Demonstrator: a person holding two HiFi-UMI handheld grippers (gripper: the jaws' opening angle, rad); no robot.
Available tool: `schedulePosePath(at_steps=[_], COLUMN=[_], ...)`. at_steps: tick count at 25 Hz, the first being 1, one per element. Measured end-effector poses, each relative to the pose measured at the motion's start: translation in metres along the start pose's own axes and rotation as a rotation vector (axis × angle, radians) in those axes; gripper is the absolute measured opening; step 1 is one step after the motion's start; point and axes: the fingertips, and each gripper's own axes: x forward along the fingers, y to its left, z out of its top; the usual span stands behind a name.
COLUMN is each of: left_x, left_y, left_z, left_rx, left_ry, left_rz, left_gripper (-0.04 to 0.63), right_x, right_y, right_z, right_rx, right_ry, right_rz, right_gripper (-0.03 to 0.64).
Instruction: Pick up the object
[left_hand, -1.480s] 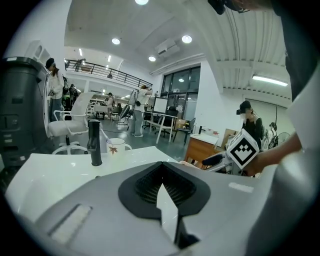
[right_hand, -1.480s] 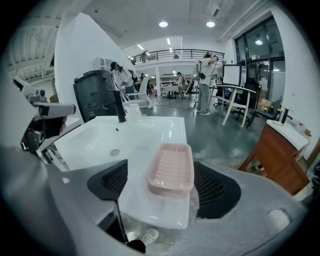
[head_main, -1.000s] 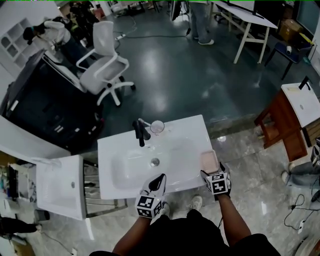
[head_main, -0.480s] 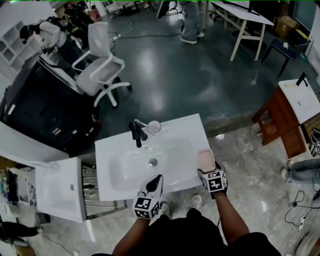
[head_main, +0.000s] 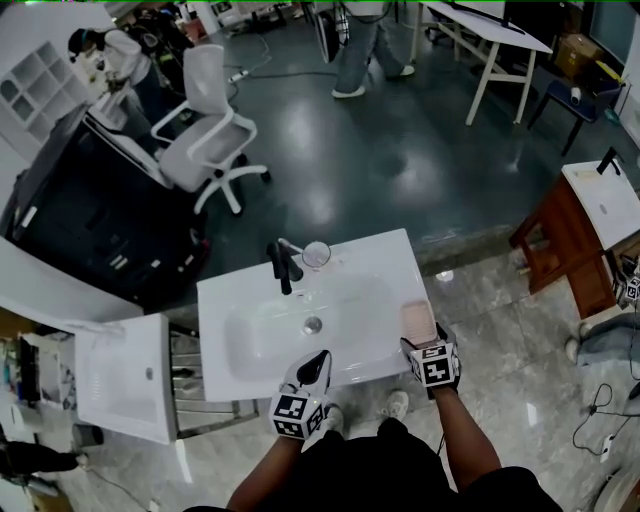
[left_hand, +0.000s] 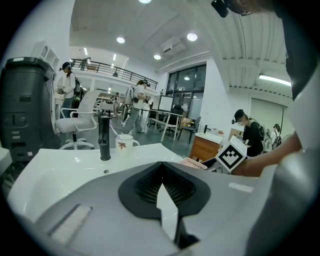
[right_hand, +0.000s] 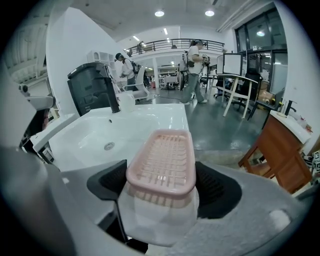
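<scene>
Setting: A white sink (head_main: 240, 300) stood on a shiny floor, with the person at its near edge, seen from above.
Soap dish: A pink slotted soap dish (head_main: 417, 320) on a pale, see-through base lay on the sink's flat right-hand ledge, close to the near corner, its long side running from near edge to far edge.
Right gripper: The right gripper (head_main: 418, 340) reached over the sink's near right corner, tilted downward. Its jaws stood wide and had just been closing, with the soap dish between them. The black pads sat right beside the dish's two long sides; no firm squeeze showed yet.
Left gripper: The left gripper (head_main: 320, 358) hovered over the sink's near edge, about the middle, clenched on nothing.
Other things: A black tap (head_main: 283, 268) and a cup (head_main: 316, 254) stood at the sink's far edge; the drain (head_main: 313, 324) lay in the bowl's centre.
Step in hand: Probably the closing of the right gripper on the soap dish, before any lift off the sink.
Doing it well: The pads likely needed to meet the dish's long sides squarely and low enough to catch the base as well as the pink tray, so both parts would rise together. A straight lift up from the ledge would suit, with the dish kept level.
What could go wrong: A grip on the pink rim alone might pull the tray off its base, or the smooth plastic might slip and slide toward the sink's right edge.
</scene>
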Motion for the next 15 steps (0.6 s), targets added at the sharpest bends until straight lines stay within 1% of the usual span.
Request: schedulePosePath(at_steps=[6, 15], left_x=[0.0, -0.006], left_y=[0.0, 0.006], left_z=[0.001, 0.007], left_rx=[0.003, 0.004], left_ry=[-0.005, -0.023], left_rz=[-0.006, -0.015], left_gripper=[0.018, 0.018], right_x=[-0.015, -0.057], right_y=[0.008, 0.029], right_z=[0.024, 0.088], right_rx=[-0.023, -0.072], right_ry=[-0.064, -0.213], right_rz=[0.005, 0.008], right_gripper=[0.423, 0.423])
